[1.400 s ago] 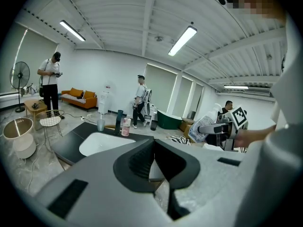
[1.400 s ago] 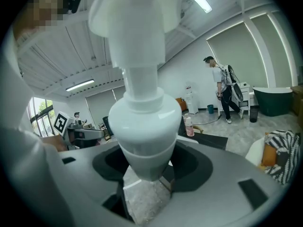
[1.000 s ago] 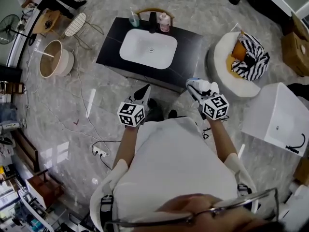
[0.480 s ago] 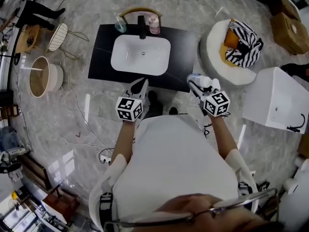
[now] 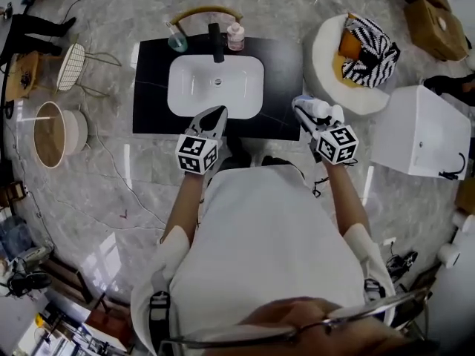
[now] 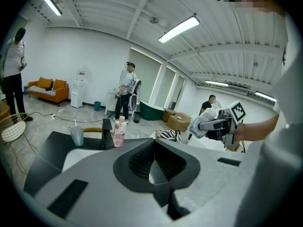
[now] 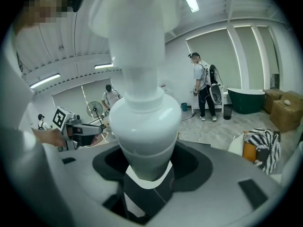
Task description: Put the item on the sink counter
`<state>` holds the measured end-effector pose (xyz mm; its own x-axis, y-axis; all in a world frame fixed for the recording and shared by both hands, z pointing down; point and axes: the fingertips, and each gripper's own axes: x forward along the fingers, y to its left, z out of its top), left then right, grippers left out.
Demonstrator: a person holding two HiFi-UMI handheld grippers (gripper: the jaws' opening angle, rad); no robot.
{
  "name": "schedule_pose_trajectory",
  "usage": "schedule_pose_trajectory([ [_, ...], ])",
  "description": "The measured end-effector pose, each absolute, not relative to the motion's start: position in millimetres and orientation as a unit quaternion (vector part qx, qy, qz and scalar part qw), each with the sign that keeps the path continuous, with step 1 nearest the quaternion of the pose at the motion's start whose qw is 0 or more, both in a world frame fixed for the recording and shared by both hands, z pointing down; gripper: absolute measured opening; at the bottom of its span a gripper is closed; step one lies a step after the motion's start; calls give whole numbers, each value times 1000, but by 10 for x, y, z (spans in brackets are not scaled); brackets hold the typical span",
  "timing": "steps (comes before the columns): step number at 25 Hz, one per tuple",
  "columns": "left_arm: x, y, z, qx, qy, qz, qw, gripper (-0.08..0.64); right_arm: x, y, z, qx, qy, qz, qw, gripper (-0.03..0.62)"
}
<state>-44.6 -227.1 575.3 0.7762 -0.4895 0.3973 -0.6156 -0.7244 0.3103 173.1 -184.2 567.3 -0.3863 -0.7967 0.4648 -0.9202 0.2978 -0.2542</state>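
Closer to the counter than a second ago, both grippers now reach over its front edge instead of hanging short of it. The bottle (image 7: 142,112) is clamped at its lower body between the spread jaws of the right gripper (image 5: 303,111), neck pointing away from the hand. It is in the air over the right front corner of the counter (image 5: 152,87), not set down. It is smooth white plastic with a rounded shoulder and a narrower neck.

The left gripper (image 5: 216,114) has its jaws pressed together with nothing in them, tips over the near rim of the basin (image 5: 215,85).

That basin is glossy white, a rounded rectangle sunk in the flat black counter. Along the back edge stand a black faucet (image 5: 216,32), a pink bottle (image 5: 236,35) just right of it and a clear bluish cup (image 5: 177,41) with a thin stick in it.

Right of the counter, a round white seat (image 5: 326,80) holds a black-and-white striped cushion (image 5: 369,41) and an orange one (image 5: 348,44). A boxy white cabinet (image 5: 419,143) stands nearer. Left of the counter sits a round pale tub (image 5: 48,133) on the grey marbled floor (image 5: 111,199).
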Motion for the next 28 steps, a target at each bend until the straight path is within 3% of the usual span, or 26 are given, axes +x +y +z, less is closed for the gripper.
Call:
schedule_pose_trajectory([
  [28,-531,-3044,6294,888,-348,148,263,5,1768,-3277,6973,527,-772,265,237,252],
])
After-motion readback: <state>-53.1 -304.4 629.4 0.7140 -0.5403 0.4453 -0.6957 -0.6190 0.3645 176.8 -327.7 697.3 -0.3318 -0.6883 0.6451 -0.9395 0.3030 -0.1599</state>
